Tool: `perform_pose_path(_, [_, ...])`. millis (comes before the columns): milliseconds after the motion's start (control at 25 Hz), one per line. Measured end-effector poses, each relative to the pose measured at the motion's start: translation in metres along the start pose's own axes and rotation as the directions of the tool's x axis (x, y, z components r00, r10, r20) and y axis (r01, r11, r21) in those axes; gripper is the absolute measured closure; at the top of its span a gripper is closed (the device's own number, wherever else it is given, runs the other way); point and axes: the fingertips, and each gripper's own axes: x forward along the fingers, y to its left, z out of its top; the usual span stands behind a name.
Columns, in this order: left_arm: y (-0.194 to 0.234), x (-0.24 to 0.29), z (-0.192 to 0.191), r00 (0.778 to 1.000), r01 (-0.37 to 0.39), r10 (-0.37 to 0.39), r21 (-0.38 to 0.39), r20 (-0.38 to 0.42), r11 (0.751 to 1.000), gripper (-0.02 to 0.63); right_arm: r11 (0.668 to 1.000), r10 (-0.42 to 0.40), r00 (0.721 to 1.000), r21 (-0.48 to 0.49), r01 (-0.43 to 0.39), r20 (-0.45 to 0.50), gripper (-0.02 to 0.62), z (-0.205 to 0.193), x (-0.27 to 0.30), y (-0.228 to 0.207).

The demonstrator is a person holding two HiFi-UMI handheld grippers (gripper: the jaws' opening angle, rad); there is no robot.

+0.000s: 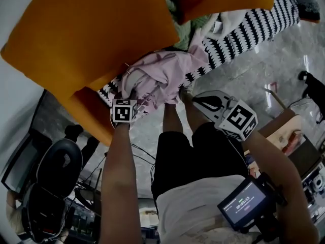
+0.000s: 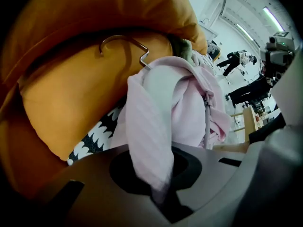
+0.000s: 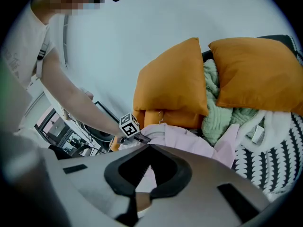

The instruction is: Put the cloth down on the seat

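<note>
Head view dim and underexposed, dark vignette in corners, faint sheen on floor (image 1: 284,60) upper right, both gripper views brighter, ceiling strip lights (image 2: 272,18) glaring upper right of left gripper view, heavy fisheye bending at edges, cloth (image 2: 147,141) blurred near lens

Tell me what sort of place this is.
Probably a lab or studio workspace with a lounge corner set up. Orange cushions sit on a black-and-white patterned seat, while ceiling strip lights and a black chair suggest a work hall.
</note>
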Motion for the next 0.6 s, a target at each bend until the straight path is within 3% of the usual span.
perform_pose_path(80, [0.000,0.002,0.000,0.999,0.017,-0.016,-0.019,0.028,1.000,0.542,1.000,-0.002,1.000,0.002,0.002,-0.006,0.580,-0.005,0.003,-0.002])
perform_pose_path(200, [-0.003,-0.009,0.000,0.995,0.066,-0.062,-0.049,0.072,0.997,0.411,1.000,0.004,1.000,-0.003,-0.004,-0.010,0.580,-0.003,0.003,0.000])
perform_pose_path(320, [-0.005,-0.023,-0.001,0.990,0.108,-0.104,-0.036,0.100,0.994,0.323,1.000,0.011,1.000,-0.014,-0.011,-0.007,0.580,0.006,0.003,0.003])
perform_pose_path(600, [-0.001,-0.057,0.008,0.982,0.078,-0.070,-0.041,0.178,0.996,0.314,0.999,0.017,1.000,-0.043,-0.018,-0.009,0.580,0.019,0.002,0.006])
